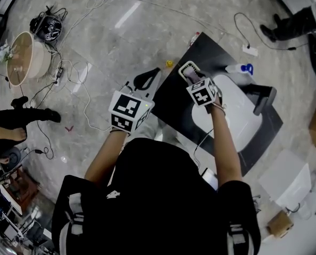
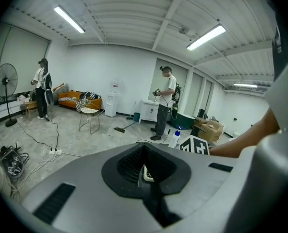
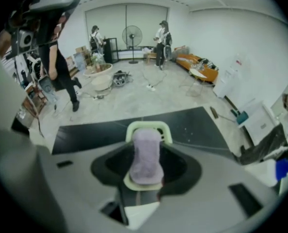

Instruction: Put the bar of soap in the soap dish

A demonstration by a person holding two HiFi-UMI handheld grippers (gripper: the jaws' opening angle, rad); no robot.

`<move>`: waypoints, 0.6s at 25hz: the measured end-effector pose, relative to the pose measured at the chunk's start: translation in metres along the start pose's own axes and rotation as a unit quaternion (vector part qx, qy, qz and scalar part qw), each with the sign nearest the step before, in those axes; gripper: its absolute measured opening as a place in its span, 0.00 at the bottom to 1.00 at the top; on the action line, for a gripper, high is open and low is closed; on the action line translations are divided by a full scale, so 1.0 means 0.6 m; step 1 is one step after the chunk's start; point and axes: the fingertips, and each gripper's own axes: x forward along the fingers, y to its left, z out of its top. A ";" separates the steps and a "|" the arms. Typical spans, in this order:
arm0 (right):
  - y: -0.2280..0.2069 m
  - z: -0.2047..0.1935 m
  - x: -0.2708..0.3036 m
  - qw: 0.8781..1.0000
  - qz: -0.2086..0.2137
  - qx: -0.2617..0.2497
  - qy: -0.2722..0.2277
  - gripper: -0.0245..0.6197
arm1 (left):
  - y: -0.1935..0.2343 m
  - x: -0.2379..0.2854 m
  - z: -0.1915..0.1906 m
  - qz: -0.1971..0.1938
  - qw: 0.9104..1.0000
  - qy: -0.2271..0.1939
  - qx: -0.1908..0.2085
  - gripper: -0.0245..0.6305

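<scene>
A lavender bar of soap [image 3: 146, 154] lies lengthwise in a pale green soap dish [image 3: 156, 127] on the black mat [image 3: 192, 125]. My right gripper [image 3: 146, 161] points steeply down over it, jaws open on either side of the bar with dark gaps between. In the head view the soap [image 1: 192, 76] and dish [image 1: 185, 66] show just beyond the right gripper [image 1: 190, 74], at the mat's near-left corner. My left gripper [image 1: 147, 78] hangs left of the mat over the floor, jaws together and holding nothing; its jaws [image 2: 145, 171] meet along a narrow seam.
On the black mat [image 1: 200, 52] rest a large white tray [image 1: 238, 116], a blue-capped spray bottle [image 1: 240, 68] and a black block [image 1: 264, 97]. A small yellow thing [image 1: 169, 64] sits at the mat's edge. Cables, power strips and a fan [image 1: 19, 57] lie on the floor. People stand about.
</scene>
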 end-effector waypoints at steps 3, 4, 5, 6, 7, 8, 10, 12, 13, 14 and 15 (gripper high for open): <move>0.000 0.007 -0.017 1.000 -0.007 0.002 -0.010 0.32 | -0.004 -0.005 0.004 -0.002 1.000 -0.002 0.006 0.07; -0.002 0.010 -0.026 1.000 -0.013 0.002 -0.015 0.31 | -0.006 -0.008 0.008 -0.004 1.000 -0.003 0.008 0.07; -0.003 0.014 -0.037 1.000 -0.018 0.004 -0.021 0.30 | -0.009 -0.010 0.013 -0.005 1.000 -0.006 0.011 0.07; -0.005 0.017 -0.049 0.999 -0.022 0.008 -0.028 0.29 | -0.012 -0.012 0.019 -0.006 1.000 -0.011 0.014 0.07; -0.007 0.021 -0.062 0.999 -0.025 0.013 -0.036 0.27 | -0.016 -0.014 0.025 -0.007 1.000 -0.015 0.016 0.07; -0.008 0.023 -0.074 0.998 -0.028 0.019 -0.044 0.26 | -0.021 -0.016 0.030 -0.008 1.000 -0.020 0.019 0.07; -0.011 0.028 -0.100 0.997 -0.031 0.032 -0.060 0.25 | -0.032 -0.018 0.037 -0.010 0.999 -0.024 0.025 0.07; -0.014 0.035 -0.128 0.995 -0.037 0.042 -0.077 0.23 | -0.040 -0.022 0.042 -0.011 0.999 -0.026 0.031 0.07; -0.015 0.040 -0.142 0.994 -0.042 0.046 -0.087 0.21 | -0.042 -0.024 0.045 -0.011 0.999 -0.026 0.034 0.07; -0.015 0.045 -0.156 0.993 -0.046 0.049 -0.095 0.19 | -0.043 -0.028 0.050 -0.011 0.999 -0.028 0.036 0.07; -0.016 0.051 -0.170 0.992 -0.050 0.054 -0.104 0.18 | -0.043 -0.031 0.055 -0.011 0.999 -0.030 0.039 0.07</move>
